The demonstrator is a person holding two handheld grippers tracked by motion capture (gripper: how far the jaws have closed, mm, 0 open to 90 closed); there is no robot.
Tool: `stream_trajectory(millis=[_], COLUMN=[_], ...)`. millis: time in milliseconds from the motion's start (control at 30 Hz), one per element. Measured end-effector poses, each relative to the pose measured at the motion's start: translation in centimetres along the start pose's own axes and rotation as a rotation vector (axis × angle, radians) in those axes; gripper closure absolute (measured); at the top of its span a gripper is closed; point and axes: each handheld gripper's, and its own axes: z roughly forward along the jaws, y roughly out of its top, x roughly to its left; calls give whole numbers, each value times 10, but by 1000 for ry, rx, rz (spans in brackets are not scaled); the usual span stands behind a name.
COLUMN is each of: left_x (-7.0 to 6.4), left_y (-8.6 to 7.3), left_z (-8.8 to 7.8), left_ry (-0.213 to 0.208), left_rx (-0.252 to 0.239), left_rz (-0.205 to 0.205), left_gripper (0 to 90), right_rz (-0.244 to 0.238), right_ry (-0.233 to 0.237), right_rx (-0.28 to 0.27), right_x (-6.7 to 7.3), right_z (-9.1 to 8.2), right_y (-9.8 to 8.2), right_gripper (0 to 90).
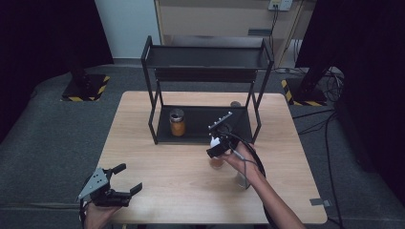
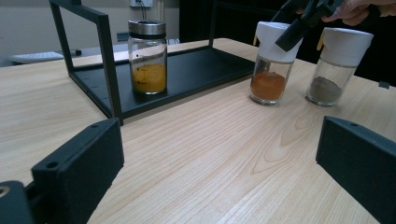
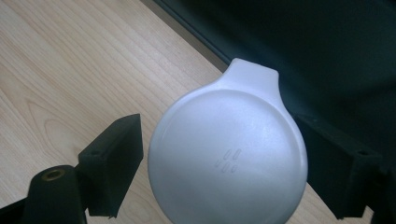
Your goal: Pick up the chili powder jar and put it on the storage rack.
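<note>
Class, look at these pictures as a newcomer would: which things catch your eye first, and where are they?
The right gripper sits over a white-capped jar of orange spice at mid-table, jaws astride the cap. Beside it stands a white-capped jar of grey powder. A metal-lidded jar rests on the black rack's lower shelf.

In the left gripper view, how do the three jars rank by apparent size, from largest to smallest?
1. Steel-lidded jar on the rack.
2 and 3. Orange-powder jar and grey-powder jar: they look alike, so no ranking. Differing distances from the camera make true sizes unsure.
</note>
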Motion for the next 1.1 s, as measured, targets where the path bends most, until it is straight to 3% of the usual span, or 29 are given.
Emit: stream_trajectory(millis=[200,700,1100], left_x=[0,1,2], left_y=[0,0,-1], left_z=[-1,0,1], left_ry=[1,0,0], left_rx=[-1,1,3], left_rz=[2,-9,-21], left_gripper=[3,3,3], right_rz=[-9,27,28], right_ry=[-12,15,30], right_rx=[31,6,1], right_x=[2,-8,-11], right_z=[6,6,-2], right_y=[7,2,6], right_gripper=[297,312,313])
